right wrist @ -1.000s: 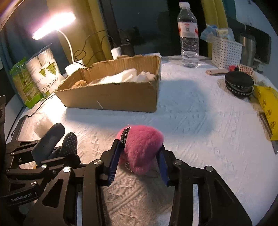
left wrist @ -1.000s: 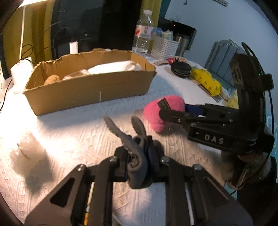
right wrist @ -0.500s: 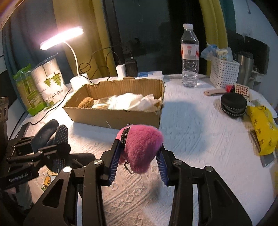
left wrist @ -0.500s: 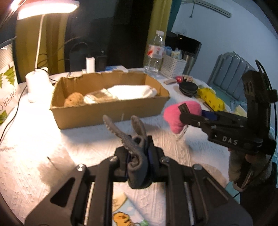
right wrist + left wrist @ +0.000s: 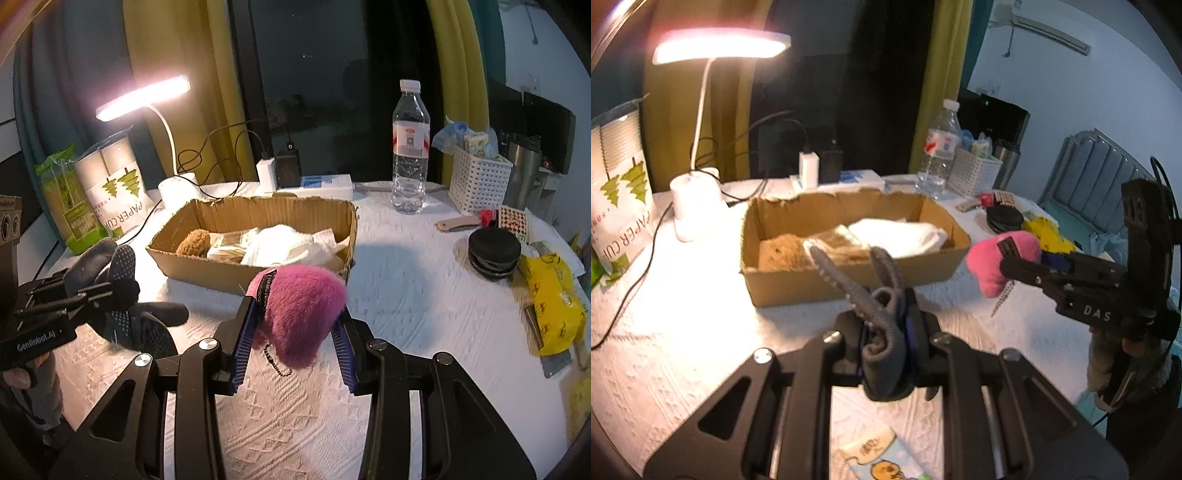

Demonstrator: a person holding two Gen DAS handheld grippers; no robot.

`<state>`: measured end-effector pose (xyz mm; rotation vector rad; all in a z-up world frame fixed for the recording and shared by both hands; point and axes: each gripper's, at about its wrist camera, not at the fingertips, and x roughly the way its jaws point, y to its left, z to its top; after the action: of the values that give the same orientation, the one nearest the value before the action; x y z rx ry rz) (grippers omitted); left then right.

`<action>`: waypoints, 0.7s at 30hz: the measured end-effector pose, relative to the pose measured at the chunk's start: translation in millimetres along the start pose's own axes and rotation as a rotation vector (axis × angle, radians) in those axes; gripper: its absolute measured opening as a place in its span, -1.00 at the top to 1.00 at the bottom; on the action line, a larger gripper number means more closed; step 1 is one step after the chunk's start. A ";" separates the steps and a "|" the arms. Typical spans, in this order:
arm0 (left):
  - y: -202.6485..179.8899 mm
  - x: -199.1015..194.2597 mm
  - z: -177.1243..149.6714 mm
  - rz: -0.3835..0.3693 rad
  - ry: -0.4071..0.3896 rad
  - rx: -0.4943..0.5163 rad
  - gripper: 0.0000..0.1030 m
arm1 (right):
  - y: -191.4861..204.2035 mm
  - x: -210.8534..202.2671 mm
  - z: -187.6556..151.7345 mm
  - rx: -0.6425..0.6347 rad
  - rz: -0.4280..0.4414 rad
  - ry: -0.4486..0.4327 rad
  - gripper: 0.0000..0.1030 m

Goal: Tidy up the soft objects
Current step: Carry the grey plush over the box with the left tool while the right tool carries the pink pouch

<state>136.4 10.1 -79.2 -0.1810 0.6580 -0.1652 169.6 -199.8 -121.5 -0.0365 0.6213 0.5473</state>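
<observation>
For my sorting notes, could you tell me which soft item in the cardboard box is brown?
The round fuzzy brown piece at the box's left end; the towel beside it is white.

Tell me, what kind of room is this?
Probably a lived-in room at home, maybe a bedroom or studio: a cluttered table with a lit desk lamp, curtains by a dark window, and a water bottle.

left wrist: faces cardboard box (image 5: 849,254) | right wrist: same box, nearer its right end

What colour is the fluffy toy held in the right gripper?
Pink fluffy toy, clearest in the right wrist view.
</observation>
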 end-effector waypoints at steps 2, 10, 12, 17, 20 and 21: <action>3.1 -2.5 5.8 0.005 -0.013 -0.001 0.68 | -0.5 -1.1 4.6 -0.003 -0.001 -0.009 0.18; 11.2 -9.1 29.4 0.020 -0.064 0.004 0.68 | -2.0 0.4 19.9 -0.009 0.003 -0.030 0.18; 12.4 -10.4 34.1 0.024 -0.073 0.004 0.68 | -2.9 1.6 23.7 -0.008 0.005 -0.033 0.18; 16.2 -11.3 48.9 0.029 -0.101 0.003 0.68 | -6.1 5.4 32.9 -0.010 0.012 -0.041 0.18; 18.0 -10.2 55.4 0.032 -0.113 -0.001 0.68 | -7.3 7.6 37.7 -0.014 0.018 -0.047 0.18; 18.4 -9.4 57.6 0.033 -0.115 -0.001 0.68 | -7.7 8.5 39.2 -0.015 0.021 -0.048 0.18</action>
<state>166.5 36.5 -32.9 -0.1795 0.5462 -0.1221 200.5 -194.7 -95.2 -0.0309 0.5711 0.5713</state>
